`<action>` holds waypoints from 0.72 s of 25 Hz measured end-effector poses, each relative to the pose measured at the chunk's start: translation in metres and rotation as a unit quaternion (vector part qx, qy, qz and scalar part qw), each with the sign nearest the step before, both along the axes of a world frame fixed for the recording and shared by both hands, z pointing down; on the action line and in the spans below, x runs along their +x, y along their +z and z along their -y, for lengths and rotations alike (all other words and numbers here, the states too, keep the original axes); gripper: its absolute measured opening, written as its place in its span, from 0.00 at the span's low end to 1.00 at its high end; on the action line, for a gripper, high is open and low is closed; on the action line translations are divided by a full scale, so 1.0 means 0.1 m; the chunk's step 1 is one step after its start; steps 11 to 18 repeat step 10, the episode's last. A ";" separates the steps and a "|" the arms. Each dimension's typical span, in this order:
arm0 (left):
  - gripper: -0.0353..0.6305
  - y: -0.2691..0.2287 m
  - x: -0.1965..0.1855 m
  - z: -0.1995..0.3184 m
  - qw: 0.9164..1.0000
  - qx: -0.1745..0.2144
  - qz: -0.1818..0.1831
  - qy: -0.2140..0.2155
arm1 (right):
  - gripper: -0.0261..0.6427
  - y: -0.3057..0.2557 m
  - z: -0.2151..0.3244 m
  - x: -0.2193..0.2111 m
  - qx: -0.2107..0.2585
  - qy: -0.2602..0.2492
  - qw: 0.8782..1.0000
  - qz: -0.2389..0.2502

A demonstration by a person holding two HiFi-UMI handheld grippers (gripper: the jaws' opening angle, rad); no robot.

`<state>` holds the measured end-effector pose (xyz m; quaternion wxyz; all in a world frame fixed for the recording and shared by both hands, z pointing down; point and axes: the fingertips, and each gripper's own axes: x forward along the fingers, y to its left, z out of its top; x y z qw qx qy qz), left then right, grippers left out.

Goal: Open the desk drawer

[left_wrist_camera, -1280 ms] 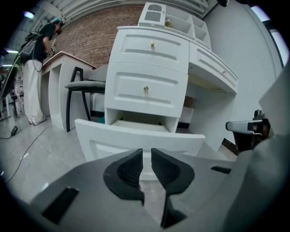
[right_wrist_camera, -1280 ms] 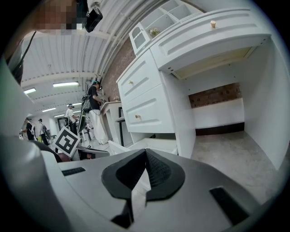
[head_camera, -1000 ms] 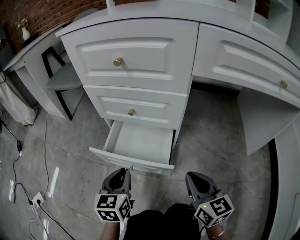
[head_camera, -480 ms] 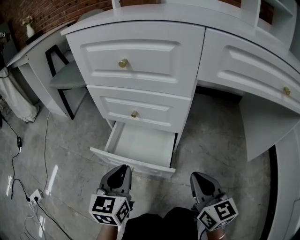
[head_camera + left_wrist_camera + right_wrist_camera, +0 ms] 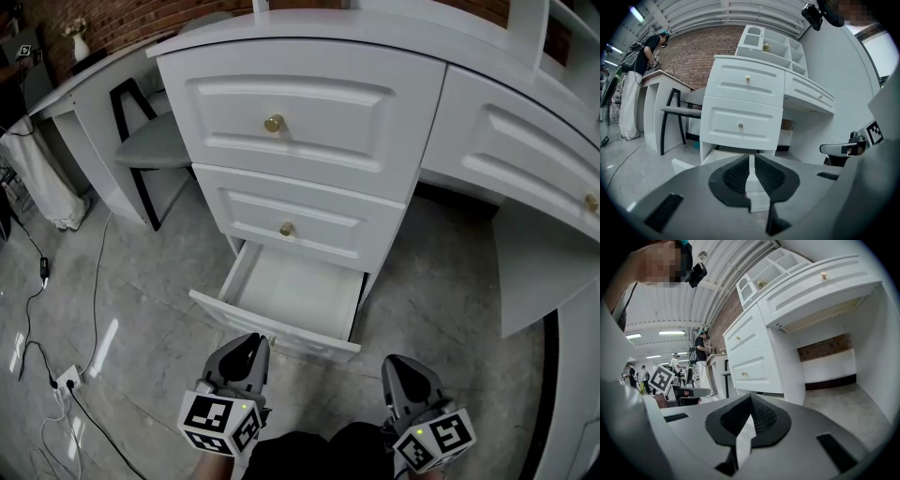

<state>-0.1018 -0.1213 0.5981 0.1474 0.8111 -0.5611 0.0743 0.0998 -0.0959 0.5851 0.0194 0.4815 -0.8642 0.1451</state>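
Jaws: left gripper (image 5: 247, 349) barely apart, right gripper (image 5: 405, 368) closed, both empty, bottom drawer (image 5: 281, 328) pulled out

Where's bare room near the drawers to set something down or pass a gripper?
Bare: inside the open bottom drawer, between its front and the middle drawer; the floor right of it, under the desk's knee space. Crowded: floor at left, with cables, a power strip and the chair.
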 end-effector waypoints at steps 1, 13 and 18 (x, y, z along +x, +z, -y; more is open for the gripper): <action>0.11 0.00 -0.01 0.00 1.000 0.000 -0.001 0.000 | 0.05 0.01 0.00 -0.01 -0.001 -0.003 1.000 -0.002; 0.11 0.09 -0.08 0.05 1.000 -0.001 0.000 0.004 | 0.05 0.11 0.03 -0.17 0.005 -0.026 1.000 0.004; 0.11 0.09 -0.08 0.05 1.000 -0.001 0.000 0.004 | 0.05 0.11 0.03 -0.17 0.005 -0.026 1.000 0.004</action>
